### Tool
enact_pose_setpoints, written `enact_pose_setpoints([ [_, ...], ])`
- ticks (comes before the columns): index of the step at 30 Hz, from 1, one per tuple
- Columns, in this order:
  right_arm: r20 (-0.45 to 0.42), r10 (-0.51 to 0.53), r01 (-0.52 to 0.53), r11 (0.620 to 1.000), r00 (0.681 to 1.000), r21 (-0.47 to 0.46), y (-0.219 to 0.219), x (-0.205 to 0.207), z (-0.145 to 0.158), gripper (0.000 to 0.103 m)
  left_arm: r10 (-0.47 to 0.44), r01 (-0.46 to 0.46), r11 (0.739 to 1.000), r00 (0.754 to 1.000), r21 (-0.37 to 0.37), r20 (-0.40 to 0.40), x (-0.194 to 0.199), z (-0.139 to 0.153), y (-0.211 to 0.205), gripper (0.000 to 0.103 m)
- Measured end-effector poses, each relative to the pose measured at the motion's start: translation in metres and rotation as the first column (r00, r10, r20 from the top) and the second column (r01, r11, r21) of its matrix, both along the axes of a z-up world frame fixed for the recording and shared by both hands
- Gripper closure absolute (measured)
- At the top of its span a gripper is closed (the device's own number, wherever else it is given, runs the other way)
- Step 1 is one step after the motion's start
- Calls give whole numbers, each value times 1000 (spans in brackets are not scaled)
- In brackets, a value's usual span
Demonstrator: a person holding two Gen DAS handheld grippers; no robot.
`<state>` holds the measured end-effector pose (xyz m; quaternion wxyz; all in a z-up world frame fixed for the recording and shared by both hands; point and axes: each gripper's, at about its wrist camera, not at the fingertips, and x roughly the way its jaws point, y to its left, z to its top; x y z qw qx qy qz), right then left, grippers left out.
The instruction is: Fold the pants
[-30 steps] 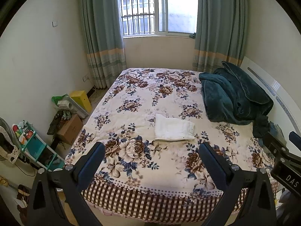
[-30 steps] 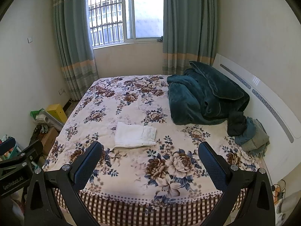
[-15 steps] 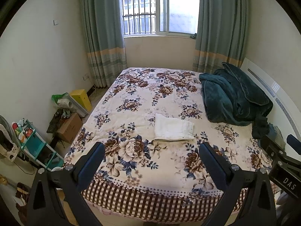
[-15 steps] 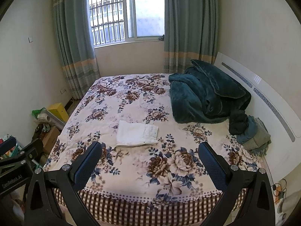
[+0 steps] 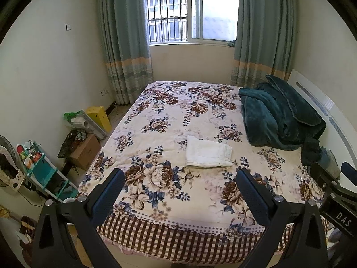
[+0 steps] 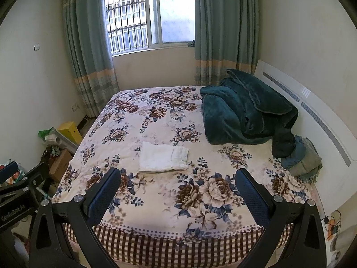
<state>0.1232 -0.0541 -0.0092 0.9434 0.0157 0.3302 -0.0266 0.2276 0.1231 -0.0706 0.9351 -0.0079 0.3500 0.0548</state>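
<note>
Left gripper (image 5: 179,188): jaws spread wide, nothing between the blue pads (image 5: 107,196), held in the air off the foot edge of the bed (image 5: 178,239). Right gripper (image 6: 177,187): likewise wide open and holding nothing, also off that foot edge; its black body shows at the right margin of the left wrist view, and the left one's body shows at the left margin of the right wrist view. The pants (image 5: 208,154) — white, already folded into a compact rectangle — lie flat on the floral bedspread near the middle of the bed, well apart from both grippers and touching neither. A dark teal blanket (image 6: 245,111) is heaped on the bed against the white headboard (image 6: 312,111), beyond the pants toward the window. A smaller grey-blue bundle of cloth (image 6: 301,158) lies just beside the blanket, also at the headboard. On the floor along the side of the bed away from the headboard: a yellow box (image 5: 99,117), a cardboard box (image 5: 86,151) and a teal shelf unit (image 5: 44,174) — contents too small to identify. Beyond the far edge of the bed, a barred window (image 5: 191,11) is flanked by green curtains (image 5: 122,44).
</note>
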Motion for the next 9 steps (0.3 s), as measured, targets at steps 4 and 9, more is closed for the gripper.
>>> enact_pose_setpoints([
  [4, -1, -3, 3, 1000, 1000, 2, -3, 1, 1, 0, 5, -5, 1000, 1000, -1, 1, -3, 0, 0, 1],
  [9, -1, -2, 2, 1000, 1000, 2, -5, 1, 2, 0, 5, -5, 1000, 1000, 6, 9, -4, 2, 1, 1],
])
